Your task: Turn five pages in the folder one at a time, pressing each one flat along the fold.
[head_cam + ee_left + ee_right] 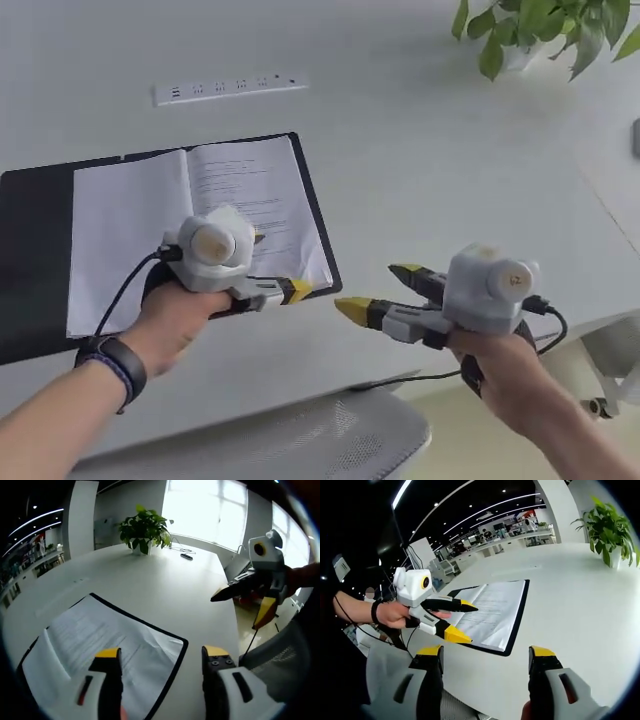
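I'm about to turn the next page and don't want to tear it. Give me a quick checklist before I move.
1. Folder lying open on the table: ok.
2. Left tool open, holding nothing: ok.
3. Right tool open, holding nothing: ok.
4. A tool on the right-hand page edge: not ok; the left tool hovers over its near corner, and the right tool is held apart, to the folder's right.
5. Count of pages already turned: cannot tell.
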Tool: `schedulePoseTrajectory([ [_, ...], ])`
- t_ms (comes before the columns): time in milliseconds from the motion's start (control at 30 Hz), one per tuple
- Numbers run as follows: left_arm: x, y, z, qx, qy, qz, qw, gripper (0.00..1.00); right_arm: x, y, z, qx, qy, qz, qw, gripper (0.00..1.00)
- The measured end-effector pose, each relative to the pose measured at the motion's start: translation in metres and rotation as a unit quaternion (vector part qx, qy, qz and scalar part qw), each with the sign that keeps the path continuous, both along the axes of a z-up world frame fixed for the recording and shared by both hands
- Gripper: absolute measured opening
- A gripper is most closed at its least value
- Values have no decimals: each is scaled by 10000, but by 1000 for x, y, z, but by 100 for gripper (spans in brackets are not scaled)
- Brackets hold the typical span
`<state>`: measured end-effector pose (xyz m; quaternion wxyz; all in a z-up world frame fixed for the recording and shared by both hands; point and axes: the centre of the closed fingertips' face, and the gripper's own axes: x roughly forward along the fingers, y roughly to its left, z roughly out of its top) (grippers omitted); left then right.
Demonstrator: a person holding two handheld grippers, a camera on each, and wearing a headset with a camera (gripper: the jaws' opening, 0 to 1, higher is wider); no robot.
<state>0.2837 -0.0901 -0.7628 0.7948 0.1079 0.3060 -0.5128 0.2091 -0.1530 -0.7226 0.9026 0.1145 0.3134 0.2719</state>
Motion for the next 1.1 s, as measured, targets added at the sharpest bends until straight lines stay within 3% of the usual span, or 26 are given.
schedulePoseTrajectory([
  [333,0,-15,-28,273,84,-103,9995,60,7,-4,-5,76,85,11,9999,67],
  [467,6,-18,-33,232,135,62,9996,59,13,-2,-8,92,118,49,9999,66],
  [567,10,-22,-31,-4,236,287,9993,59,18,1,-9,125,130,90,9998,66],
  [633,14,-20,-36,162,115,317,9993,56,21,3,-10,134,133,113,9998,65],
  [700,14,-20,-43,210,121,324,9992,53,24,6,-10,147,136,143,9997,65],
  [767,15,-18,-43,349,-96,257,9990,51,27,8,-10,158,142,183,9996,65],
  [933,13,-16,-45,381,-362,125,9985,48,35,13,-12,215,155,260,9993,63],
  [1100,16,-15,-45,357,-413,163,9984,45,48,22,-17,350,188,330,9987,61],
])
